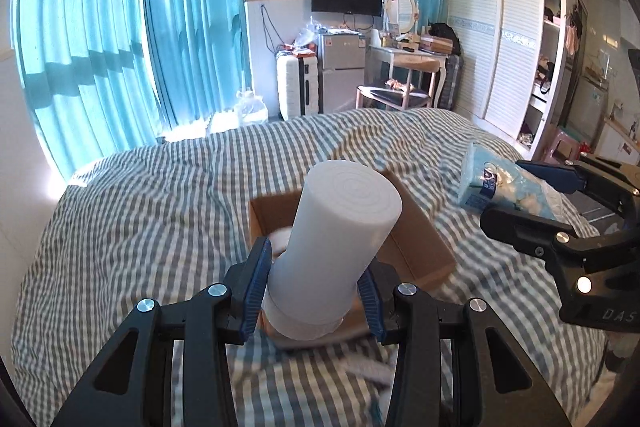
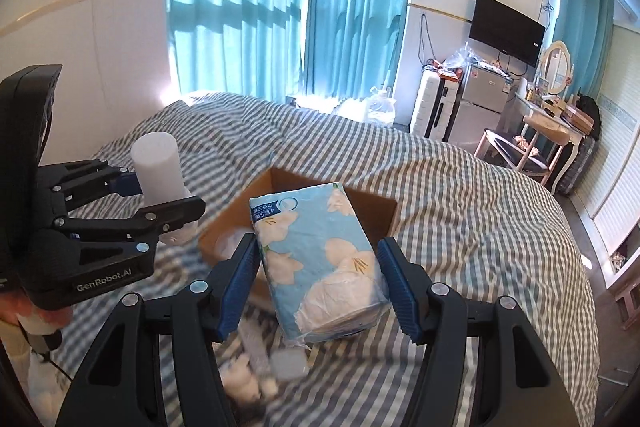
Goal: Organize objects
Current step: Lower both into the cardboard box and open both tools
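Observation:
My left gripper [image 1: 314, 283] is shut on a white cylindrical bottle [image 1: 332, 251] and holds it above an open cardboard box [image 1: 416, 239] on the striped bed. It also shows in the right wrist view [image 2: 158, 167], at the left of the box [image 2: 280, 187]. My right gripper [image 2: 318, 287] is shut on a blue flowered tissue pack [image 2: 320, 259] and holds it over the box's near side. The pack also shows in the left wrist view [image 1: 504, 187], at the right of the box. Something white lies inside the box [image 2: 230, 245].
The bed has a grey-and-white checked cover [image 1: 160, 207]. Small white items [image 2: 248, 383] lie blurred on the cover below my right gripper. Blue curtains, a suitcase [image 1: 296, 85], a small fridge, a chair and a wardrobe stand beyond the bed's far edge.

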`<state>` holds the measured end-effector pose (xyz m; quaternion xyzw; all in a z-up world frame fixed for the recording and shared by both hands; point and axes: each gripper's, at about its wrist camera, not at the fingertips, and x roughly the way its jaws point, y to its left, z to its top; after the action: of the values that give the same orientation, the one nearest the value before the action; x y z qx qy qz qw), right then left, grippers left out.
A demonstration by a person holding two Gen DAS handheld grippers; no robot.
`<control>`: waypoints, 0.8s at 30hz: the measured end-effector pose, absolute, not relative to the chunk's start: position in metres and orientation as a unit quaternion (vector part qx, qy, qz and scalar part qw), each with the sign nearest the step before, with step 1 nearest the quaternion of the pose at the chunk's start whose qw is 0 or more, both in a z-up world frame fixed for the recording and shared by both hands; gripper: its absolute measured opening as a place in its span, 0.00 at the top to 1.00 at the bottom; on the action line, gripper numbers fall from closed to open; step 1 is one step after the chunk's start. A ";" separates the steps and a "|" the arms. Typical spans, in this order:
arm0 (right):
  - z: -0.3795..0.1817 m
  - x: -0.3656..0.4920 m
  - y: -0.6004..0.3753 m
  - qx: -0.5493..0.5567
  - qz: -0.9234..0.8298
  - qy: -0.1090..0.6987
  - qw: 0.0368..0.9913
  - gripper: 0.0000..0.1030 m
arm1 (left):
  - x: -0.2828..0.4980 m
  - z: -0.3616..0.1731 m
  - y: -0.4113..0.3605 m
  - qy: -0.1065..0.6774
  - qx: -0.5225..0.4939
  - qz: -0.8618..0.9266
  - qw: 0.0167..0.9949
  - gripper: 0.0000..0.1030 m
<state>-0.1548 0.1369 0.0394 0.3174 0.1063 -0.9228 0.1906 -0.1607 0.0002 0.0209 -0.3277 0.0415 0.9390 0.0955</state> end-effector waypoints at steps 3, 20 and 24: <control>0.041 -0.185 0.136 0.320 -0.923 0.104 0.185 0.41 | -0.192 0.020 -0.002 0.035 -0.333 0.938 0.095 0.58; -0.034 -0.334 0.126 0.389 -0.899 0.112 0.167 0.41 | -0.313 -0.049 0.014 0.067 -0.393 0.913 0.086 0.58; -0.051 -0.348 0.125 0.395 -0.894 0.129 0.165 0.41 | -0.323 -0.068 0.020 0.072 -0.404 0.907 0.091 0.58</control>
<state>-0.3481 0.1247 -0.0509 0.3954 0.1290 -0.8943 0.1651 -0.3234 0.0198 -0.0683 -0.4038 0.0724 0.9074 0.0911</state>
